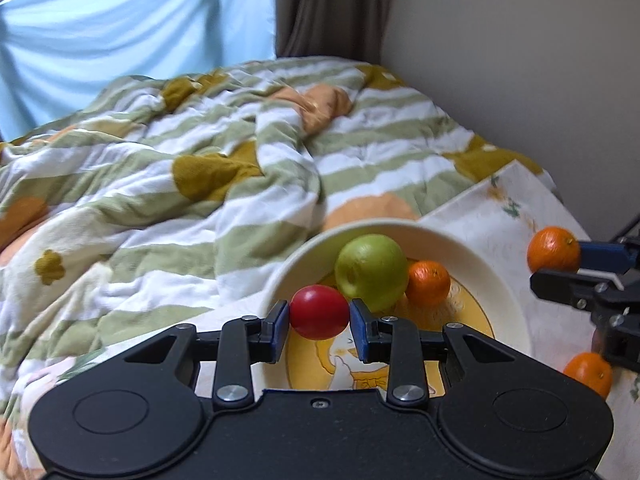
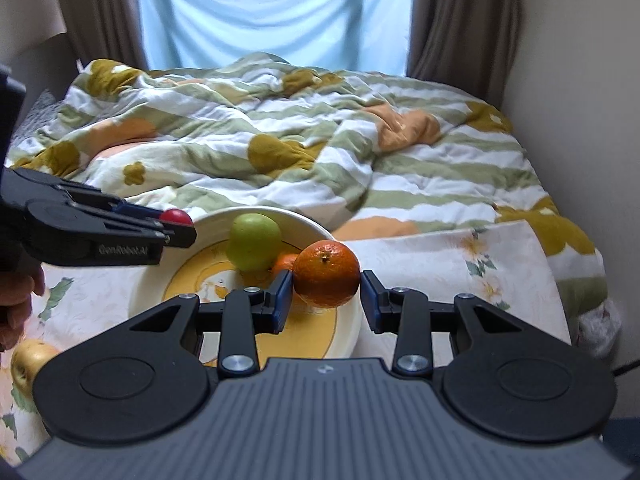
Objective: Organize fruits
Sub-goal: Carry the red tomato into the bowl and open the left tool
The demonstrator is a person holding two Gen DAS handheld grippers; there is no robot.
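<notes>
In the left wrist view, low centre of the frame, your left gripper [image 1: 319, 314] was clamped on a red fruit [image 1: 319, 312], held just over the near rim of the bowl [image 1: 505, 280], probably so it could drop in beside the green apple [image 1: 371, 272] and the small orange [image 1: 428, 283] already inside. At the right edge your right gripper [image 1: 560, 264] carried an orange [image 1: 553, 249]; another orange [image 1: 589, 372] below it was half cut off. In the right wrist view, centre frame, that gripper's fingers [image 2: 285, 294] bracketed the orange, the left pad touching, the right showing a sliver of gap, so I couldn't tell whether it was truly gripped. It hung above the bowl's right side. A yellowish fruit [image 2: 26, 360] sat partly hidden at lower left.
</notes>
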